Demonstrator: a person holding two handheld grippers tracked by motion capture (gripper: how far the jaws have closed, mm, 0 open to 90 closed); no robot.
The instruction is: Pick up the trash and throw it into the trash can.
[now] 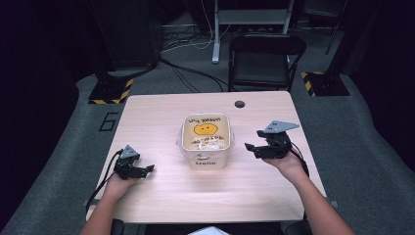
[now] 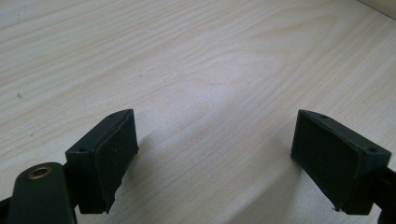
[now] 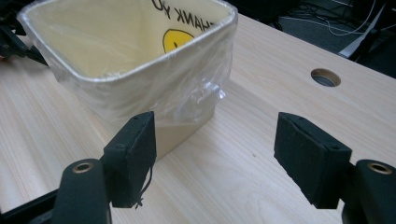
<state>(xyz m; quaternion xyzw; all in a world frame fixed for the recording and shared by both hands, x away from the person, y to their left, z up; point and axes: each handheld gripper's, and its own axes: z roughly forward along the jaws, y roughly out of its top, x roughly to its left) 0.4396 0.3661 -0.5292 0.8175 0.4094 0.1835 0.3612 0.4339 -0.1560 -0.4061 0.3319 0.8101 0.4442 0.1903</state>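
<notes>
The left tongs (image 1: 147, 169) sit in the lower left of the high view, jaws spread wide over bare wood, pinching nothing. The right tongs (image 1: 251, 148) are right of centre, also spread and empty, their jaws pointing toward the cream square plastic bin lined with a clear bag (image 1: 205, 142). That bin stands upright at the middle of the pale wooden desk (image 1: 161, 196), just beside the right tongs but apart from them. A yellow smiley print (image 3: 180, 39) shows inside the bin. A round cable hole (image 3: 325, 77) lies in the desk's upper right in the right gripper view.
</notes>
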